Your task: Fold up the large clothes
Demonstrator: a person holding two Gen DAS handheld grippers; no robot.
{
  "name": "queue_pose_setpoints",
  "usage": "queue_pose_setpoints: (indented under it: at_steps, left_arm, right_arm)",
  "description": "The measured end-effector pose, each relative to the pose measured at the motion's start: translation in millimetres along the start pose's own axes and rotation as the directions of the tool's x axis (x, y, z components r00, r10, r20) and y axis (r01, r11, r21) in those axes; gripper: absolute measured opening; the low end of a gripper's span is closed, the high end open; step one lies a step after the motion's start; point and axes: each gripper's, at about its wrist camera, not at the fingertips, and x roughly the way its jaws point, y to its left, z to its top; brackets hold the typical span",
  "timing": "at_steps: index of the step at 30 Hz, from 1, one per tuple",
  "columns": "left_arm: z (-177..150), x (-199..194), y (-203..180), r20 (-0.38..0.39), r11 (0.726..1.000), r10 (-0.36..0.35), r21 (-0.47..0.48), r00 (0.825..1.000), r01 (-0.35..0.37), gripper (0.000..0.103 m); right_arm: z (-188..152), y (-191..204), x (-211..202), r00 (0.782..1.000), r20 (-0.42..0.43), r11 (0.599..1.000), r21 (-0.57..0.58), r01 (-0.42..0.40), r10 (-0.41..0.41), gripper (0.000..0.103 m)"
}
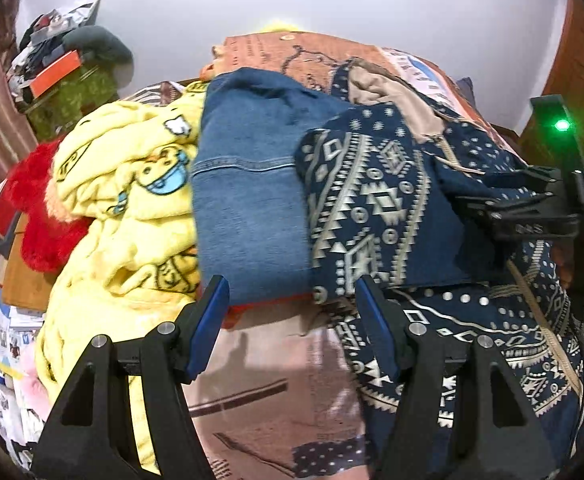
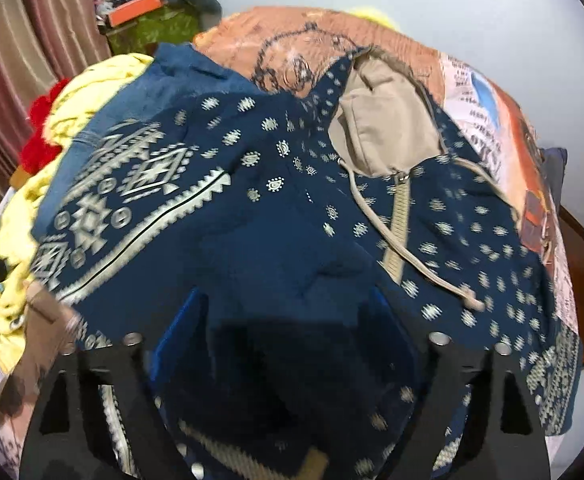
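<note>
A navy hoodie with a cream geometric print (image 1: 376, 200) (image 2: 275, 216) lies on the bed, its beige-lined hood (image 2: 384, 128) at the far side and its zipper and drawstring showing. My left gripper (image 1: 292, 300) is open and empty, just in front of the hoodie's edge and a blue denim garment (image 1: 247, 184). My right gripper (image 2: 287, 312) is open with hoodie fabric bunched between its blue pads (image 2: 179, 328); it also shows in the left wrist view (image 1: 492, 212) at the right, over the hoodie.
A yellow cartoon blanket (image 1: 131, 208) and a red fluffy item (image 1: 39, 216) lie left of the denim. The bed has an orange printed sheet (image 2: 292, 36). A cluttered green-covered stand (image 1: 71, 96) and striped curtains (image 2: 31, 40) stand at the left.
</note>
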Motion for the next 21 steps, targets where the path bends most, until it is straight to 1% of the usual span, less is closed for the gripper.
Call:
queue_pose_setpoints:
  at_steps: [1, 2, 3, 5, 9, 11, 14, 18, 19, 21]
  left_arm:
    - [0, 0, 2, 0.001, 1.0, 0.003, -0.003, 1.0, -0.003, 0.064]
    - [0, 2, 5, 0.001, 1.0, 0.007, -0.008, 1.0, -0.007, 0.064]
    - [2, 3, 6, 0.0, 1.0, 0.006, -0.011, 1.0, -0.006, 0.064]
    - [6, 7, 7, 0.0, 1.0, -0.002, -0.017, 1.0, 0.002, 0.064]
    - [20, 17, 6, -0.006, 0.999, -0.033, -0.033, 0.999, 0.032, 0.064]
    - [29, 22, 5, -0.004, 0.999, -0.037, -0.039, 0.999, 0.036, 0.064]
    - [42, 30, 5, -0.007, 0.996, -0.057, -0.075, 0.998, 0.056, 0.064]
    - [58, 41, 11, -0.016, 0.979, -0.134, -0.157, 0.991, 0.13, 0.064]
    - [61, 46, 12, -0.027, 0.972, -0.166, -0.176, 0.986, 0.159, 0.064]
    - [64, 56, 13, -0.051, 0.959, -0.201, -0.215, 0.978, 0.186, 0.064]
  right_arm:
    - [2, -1, 6, 1.0, -0.009, 1.0, 0.017, -0.009, 0.009, 0.053]
    - [3, -3, 10, 1.0, -0.016, 0.999, 0.034, -0.026, 0.027, 0.039]
    - [3, -7, 13, 0.999, -0.02, 0.997, 0.058, -0.042, 0.043, 0.035]
    - [3, -11, 13, 0.999, -0.003, 0.995, 0.086, -0.043, 0.043, 0.019]
    - [0, -28, -10, 0.994, 0.076, 0.988, 0.127, -0.082, 0.073, 0.014]
    - [-2, -39, -29, 0.99, 0.123, 0.986, 0.143, -0.081, 0.064, 0.011]
    - [-3, -64, -57, 0.983, 0.182, 0.983, 0.169, -0.064, 0.033, 0.011]
    - [-8, -102, -92, 0.97, 0.243, 0.975, 0.221, -0.034, -0.021, 0.011]
    - [-12, -114, -101, 0.966, 0.257, 0.971, 0.239, -0.028, -0.035, 0.011]
    - [-15, -131, -109, 0.961, 0.273, 0.964, 0.266, -0.023, -0.052, 0.011]
